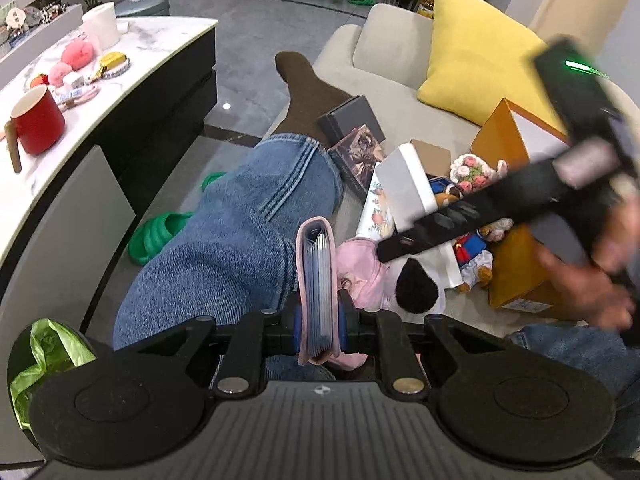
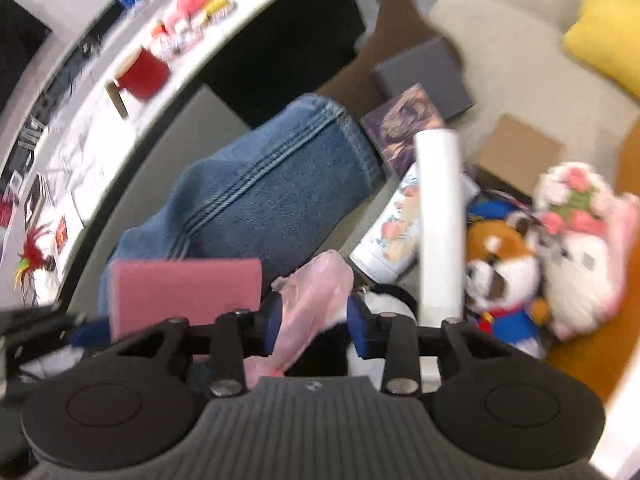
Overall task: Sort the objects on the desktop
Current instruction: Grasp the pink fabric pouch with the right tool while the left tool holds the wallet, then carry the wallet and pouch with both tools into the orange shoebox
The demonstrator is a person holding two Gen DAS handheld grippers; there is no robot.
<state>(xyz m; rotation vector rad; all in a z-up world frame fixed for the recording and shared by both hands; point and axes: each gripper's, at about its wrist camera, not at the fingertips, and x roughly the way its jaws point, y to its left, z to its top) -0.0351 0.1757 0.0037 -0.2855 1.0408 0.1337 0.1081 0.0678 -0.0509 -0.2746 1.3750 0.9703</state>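
Note:
My left gripper (image 1: 318,320) is shut on a pink card wallet (image 1: 316,280), held edge-up above a jeans-clad leg (image 1: 240,240). The wallet also shows in the right wrist view (image 2: 184,292) at the left. My right gripper (image 2: 316,320) is open above a pink cloth (image 2: 316,296) and a black-and-white plush (image 2: 384,304); the cloth lies between the fingers, loose. The right gripper's body crosses the left wrist view (image 1: 480,208) over an orange box (image 1: 516,264) of plush toys. The view is blurred.
A marble table (image 1: 132,92) at the left carries a red mug (image 1: 36,124), pink plush balls, a paper roll. The sofa (image 1: 392,60) holds a yellow cushion (image 1: 476,52), a grey box, a book (image 1: 360,156) and a white box (image 1: 408,184). Green slippers lie on the floor.

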